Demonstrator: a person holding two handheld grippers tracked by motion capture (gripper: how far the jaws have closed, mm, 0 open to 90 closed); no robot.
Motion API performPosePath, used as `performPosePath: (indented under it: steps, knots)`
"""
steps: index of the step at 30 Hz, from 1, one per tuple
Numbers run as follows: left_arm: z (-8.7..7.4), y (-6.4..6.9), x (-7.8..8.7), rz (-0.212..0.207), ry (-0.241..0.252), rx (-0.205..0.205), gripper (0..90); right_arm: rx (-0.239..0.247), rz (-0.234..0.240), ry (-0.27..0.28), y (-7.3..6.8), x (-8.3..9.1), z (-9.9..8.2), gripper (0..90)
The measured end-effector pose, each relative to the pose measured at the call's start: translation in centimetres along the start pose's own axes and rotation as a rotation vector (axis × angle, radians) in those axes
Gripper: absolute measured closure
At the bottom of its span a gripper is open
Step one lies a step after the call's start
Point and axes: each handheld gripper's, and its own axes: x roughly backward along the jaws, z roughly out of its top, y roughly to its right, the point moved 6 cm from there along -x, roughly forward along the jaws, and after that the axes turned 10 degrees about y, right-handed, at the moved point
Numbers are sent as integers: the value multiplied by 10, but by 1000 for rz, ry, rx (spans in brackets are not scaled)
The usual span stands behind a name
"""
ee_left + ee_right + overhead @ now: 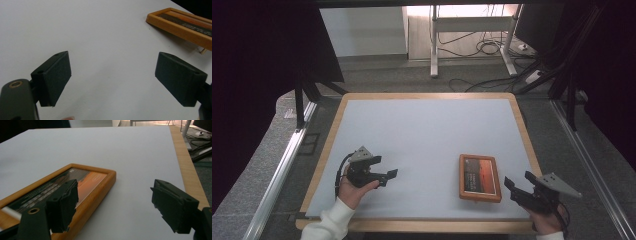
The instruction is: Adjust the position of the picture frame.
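White counter [422, 135] carries a frame [480, 177] at its near right. Both grippers, left [388, 175] and right [517, 181], gape empty; a hasty right grab could shove the frame off the edge.

The wooden-framed picture [480, 178] lies flat near the table's right front edge.
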Motion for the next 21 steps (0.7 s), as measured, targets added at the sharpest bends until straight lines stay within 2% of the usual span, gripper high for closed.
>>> performPosePath:
  steps: [5,10,15,19,21]
  knots:
    - [2,-2,-2,-1,3,14,134,4,10,-30,-13,20,-15,215]
    - [1,-3,-7,-6,-5,15,134,-8,17,-87,-26,31,-31,214]
    - [3,-3,-13,-13,-8,14,134,-31,15,-146,-37,34,-45,220]
    - [3,-3,-16,-19,-15,10,134,-27,21,-194,-46,32,-55,249]
    - [3,-4,-17,-18,-17,11,134,-26,21,-200,-48,31,-57,257]
